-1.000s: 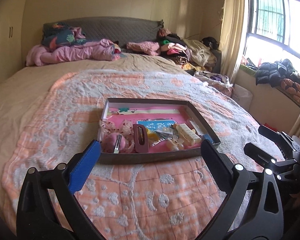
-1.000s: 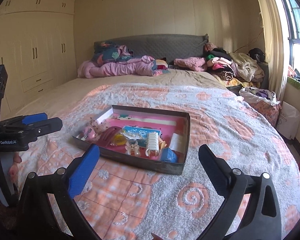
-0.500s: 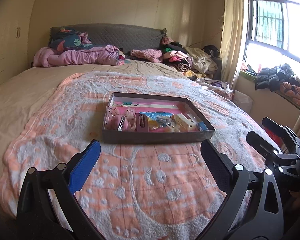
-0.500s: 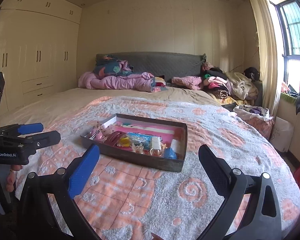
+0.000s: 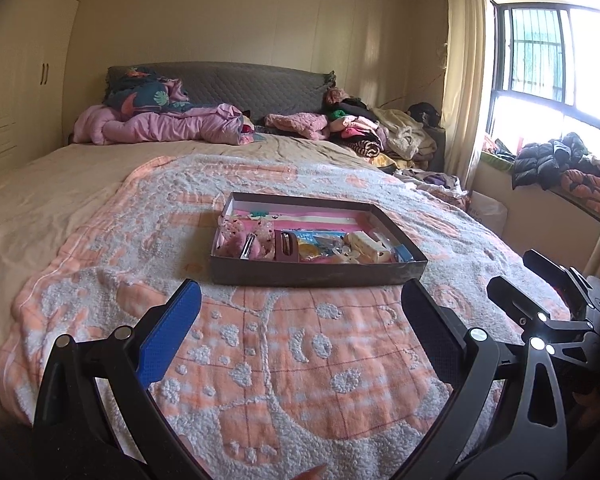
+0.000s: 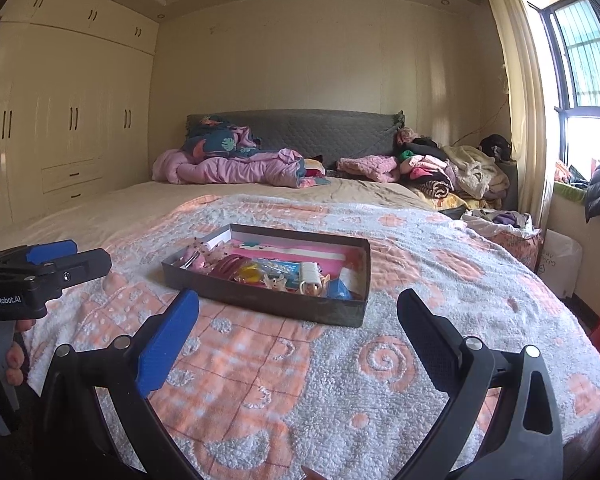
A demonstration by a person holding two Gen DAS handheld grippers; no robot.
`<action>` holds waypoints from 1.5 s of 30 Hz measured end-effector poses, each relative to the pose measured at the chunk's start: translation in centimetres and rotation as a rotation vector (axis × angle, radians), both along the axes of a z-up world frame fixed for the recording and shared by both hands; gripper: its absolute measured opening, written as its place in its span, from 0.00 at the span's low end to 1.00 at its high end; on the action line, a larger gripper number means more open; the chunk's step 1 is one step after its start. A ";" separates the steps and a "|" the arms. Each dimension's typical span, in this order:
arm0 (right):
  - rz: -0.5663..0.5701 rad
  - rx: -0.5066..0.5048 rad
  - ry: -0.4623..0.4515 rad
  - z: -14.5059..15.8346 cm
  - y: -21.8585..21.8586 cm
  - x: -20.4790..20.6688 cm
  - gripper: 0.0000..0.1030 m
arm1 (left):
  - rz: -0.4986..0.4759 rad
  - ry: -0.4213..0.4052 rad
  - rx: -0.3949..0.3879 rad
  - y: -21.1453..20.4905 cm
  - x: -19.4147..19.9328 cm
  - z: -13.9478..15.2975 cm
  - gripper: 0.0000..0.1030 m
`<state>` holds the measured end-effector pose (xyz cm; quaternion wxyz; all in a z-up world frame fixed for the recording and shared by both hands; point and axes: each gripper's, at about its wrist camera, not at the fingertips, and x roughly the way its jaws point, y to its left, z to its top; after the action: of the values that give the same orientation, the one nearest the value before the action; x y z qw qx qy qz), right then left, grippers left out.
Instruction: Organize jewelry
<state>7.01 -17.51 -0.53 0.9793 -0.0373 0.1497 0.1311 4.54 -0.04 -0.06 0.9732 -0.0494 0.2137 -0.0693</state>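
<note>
Tray (image 5: 316, 276) lies flat, long side across the bed (image 5: 100, 208); both claws spread, empty.

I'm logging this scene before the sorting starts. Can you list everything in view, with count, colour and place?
tray: 1, dark grey, pink lining, on the blanket mid-bed.
trinkets: a mixed heap, pink, maroon, yellow, blue and cream, in the tray's near half; count unclear.
blanket: 1, orange and white, over the bed's near part.
quilt: 1, pink, bunched by the headboard.
headboard: 1, grey, at the far wall.
clothes: 1 pile, mixed colours, far right of the bed.
wardrobe: cream, along the left wall.
window: 1, barred, on the right.
left gripper: black, one blue pad, open, short of the tray.
right gripper: same, open.
</note>
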 end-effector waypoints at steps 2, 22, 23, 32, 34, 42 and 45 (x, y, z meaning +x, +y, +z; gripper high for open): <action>0.001 0.005 0.003 0.0 -0.1 0.0 0.94 | 0.005 0.001 0.003 0.0 -0.1 0.0 0.89; -0.006 0.007 0.010 -0.1 -0.2 0.3 0.94 | -0.006 0.026 0.002 -0.4 0.0 0.0 0.89; -0.008 0.007 0.009 -0.1 -0.2 0.3 0.94 | -0.006 0.027 0.001 -0.4 0.0 0.0 0.89; -0.008 0.007 0.010 0.0 -0.2 0.2 0.94 | -0.002 0.028 0.003 -0.4 -0.1 -0.1 0.89; -0.007 0.007 0.011 0.0 -0.2 0.3 0.94 | -0.002 0.030 0.003 -0.3 -0.1 -0.1 0.89; -0.006 0.006 0.014 -0.1 -0.1 0.3 0.94 | 0.004 0.032 0.002 -0.3 -0.2 -0.2 0.89; -0.005 0.005 0.015 -0.2 -0.1 0.3 0.94 | 0.003 0.030 0.003 -0.3 -0.2 -0.1 0.89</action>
<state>7.34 -17.59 -0.73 0.9786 -0.0332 0.1567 0.1291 4.37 -0.33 -0.19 0.9700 -0.0494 0.2285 -0.0667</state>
